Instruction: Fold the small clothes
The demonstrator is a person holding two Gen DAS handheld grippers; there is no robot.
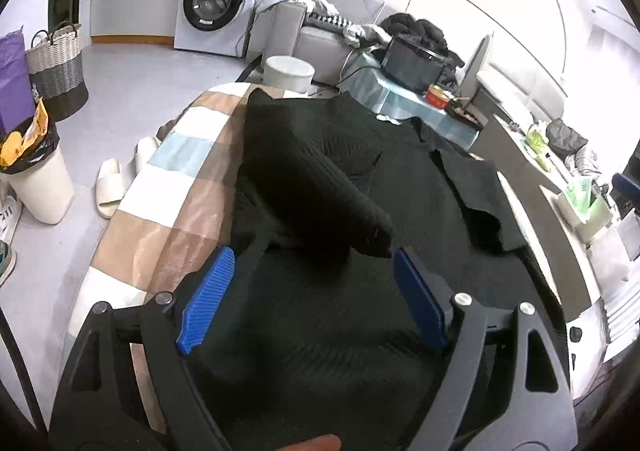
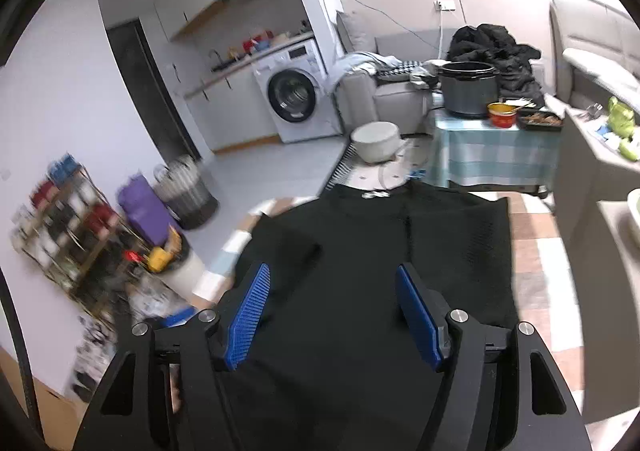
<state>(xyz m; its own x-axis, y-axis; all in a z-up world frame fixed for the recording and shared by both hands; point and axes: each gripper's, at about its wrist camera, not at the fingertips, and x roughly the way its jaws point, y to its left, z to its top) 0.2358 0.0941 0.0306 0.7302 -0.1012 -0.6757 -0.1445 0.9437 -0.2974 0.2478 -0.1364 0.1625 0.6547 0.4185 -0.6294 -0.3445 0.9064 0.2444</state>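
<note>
The black top [image 1: 400, 179] lies flat on the table [image 1: 160, 211], its folded sleeve [image 1: 316, 195] just ahead of the left hand-held gripper [image 1: 314, 263], nearer than the right hand-held gripper [image 2: 332, 271]; both are wide open, holding nothing.

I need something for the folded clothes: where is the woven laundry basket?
The woven grey-and-white laundry basket stands on the floor at far left, beside a purple bag.

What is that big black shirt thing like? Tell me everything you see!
The black garment looks like a ribbed knit top. It lies spread on a checked cloth in tan, white and pale blue. One sleeve is folded across its body, and a small white label shows at the collar. Both grippers hang open above it, not gripping it.
</note>
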